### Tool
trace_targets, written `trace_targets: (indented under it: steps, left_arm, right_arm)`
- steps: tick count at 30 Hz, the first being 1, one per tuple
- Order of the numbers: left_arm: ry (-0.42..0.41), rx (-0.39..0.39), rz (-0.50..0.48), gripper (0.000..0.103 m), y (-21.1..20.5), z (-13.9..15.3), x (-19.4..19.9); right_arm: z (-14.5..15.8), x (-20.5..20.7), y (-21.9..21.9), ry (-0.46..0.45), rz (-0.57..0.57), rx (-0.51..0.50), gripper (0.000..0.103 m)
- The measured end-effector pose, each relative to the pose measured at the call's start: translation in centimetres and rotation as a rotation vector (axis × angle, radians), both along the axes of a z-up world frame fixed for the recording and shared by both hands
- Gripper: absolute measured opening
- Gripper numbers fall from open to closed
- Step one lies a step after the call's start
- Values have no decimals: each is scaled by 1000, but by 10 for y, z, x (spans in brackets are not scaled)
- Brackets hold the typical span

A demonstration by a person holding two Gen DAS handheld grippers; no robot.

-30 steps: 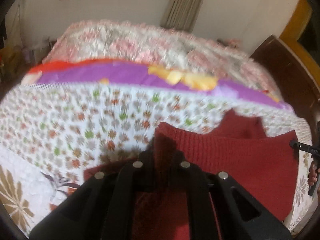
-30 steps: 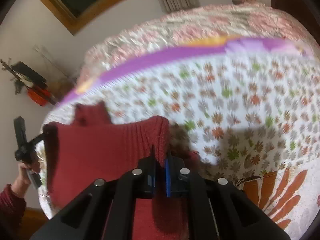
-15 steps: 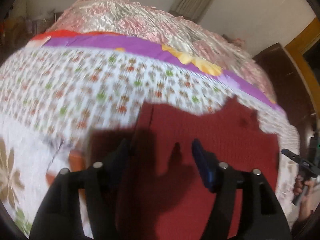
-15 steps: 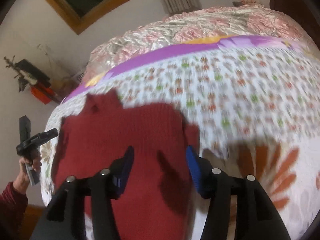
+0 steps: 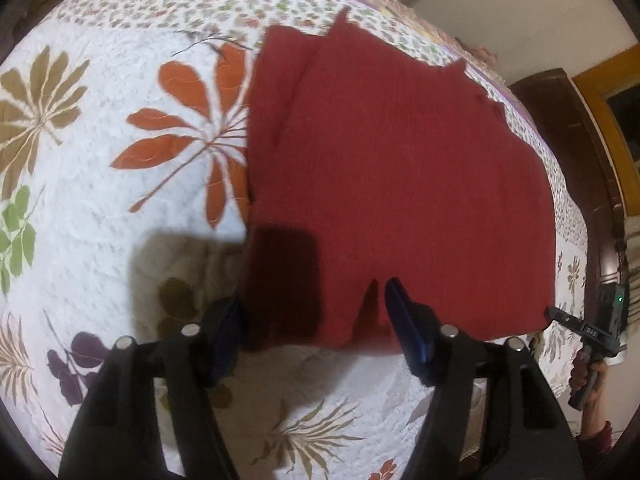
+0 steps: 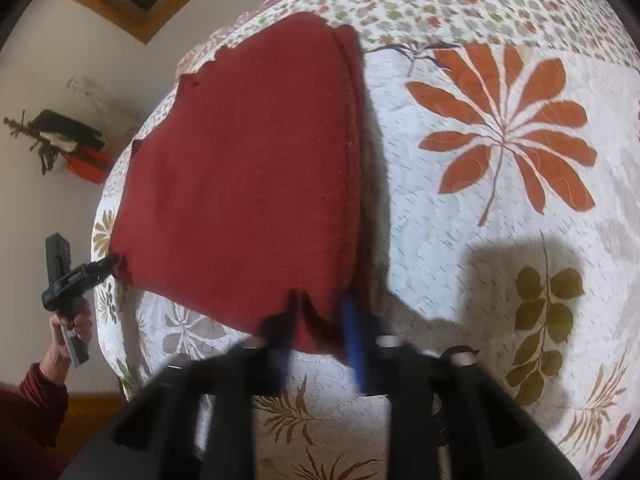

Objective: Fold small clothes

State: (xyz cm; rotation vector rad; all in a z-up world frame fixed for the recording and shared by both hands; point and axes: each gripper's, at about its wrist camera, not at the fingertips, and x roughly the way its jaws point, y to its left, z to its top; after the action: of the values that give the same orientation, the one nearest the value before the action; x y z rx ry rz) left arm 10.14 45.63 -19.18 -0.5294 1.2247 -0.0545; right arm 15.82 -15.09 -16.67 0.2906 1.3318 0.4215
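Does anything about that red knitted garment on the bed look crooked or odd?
Mostly tidy: the dark red knitted garment lies flat on the floral quilted bedspread. Its far edge looks jagged and uneven, and layered edges show along one side.

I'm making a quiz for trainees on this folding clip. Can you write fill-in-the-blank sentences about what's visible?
1. The garment on the quilt is ____ in colour.
2. The left gripper has its jaws ____.
3. The big leaf print beside the garment is ____.

Missing words: red; open; orange

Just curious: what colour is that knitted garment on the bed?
Dark red garment, plain; clearest in the left wrist view.
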Motion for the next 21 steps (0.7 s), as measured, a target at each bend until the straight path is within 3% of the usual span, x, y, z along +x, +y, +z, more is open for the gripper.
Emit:
trace_targets:
  steps: [1, 2, 5, 12, 16, 18, 19, 21]
  left_arm:
    - [26, 26, -4, 26, -2, -1, 3]
    - [38, 29, -6, 19, -4, 0, 9]
    - [51, 60, 3, 19, -4, 1, 9]
    - [64, 103, -10, 20, -7, -20, 0]
    - [68, 115, -4, 34, -5, -3, -6]
    - [65, 155, 0, 52, -4, 18, -12]
    - [35, 163, 5, 59, -5, 33, -15]
    - [-30, 159, 11, 63, -8, 58, -17]
  right_arm:
    - [3, 1, 1, -5, 1, 1, 10]
    - [6, 0, 2, -10, 2, -3, 9]
    - [11, -6, 2, -12, 8, -48, 8]
    - [-34, -18, -3, 68, -1, -136, 7]
    - [-27, -21, -7, 45, -18, -109, 12]
    - [-14, -23, -12, 34, -30, -102, 29]
    - [-3, -25, -14, 6, -32, -90, 30]
    - [17, -24, -16, -42, -38, -42, 36]
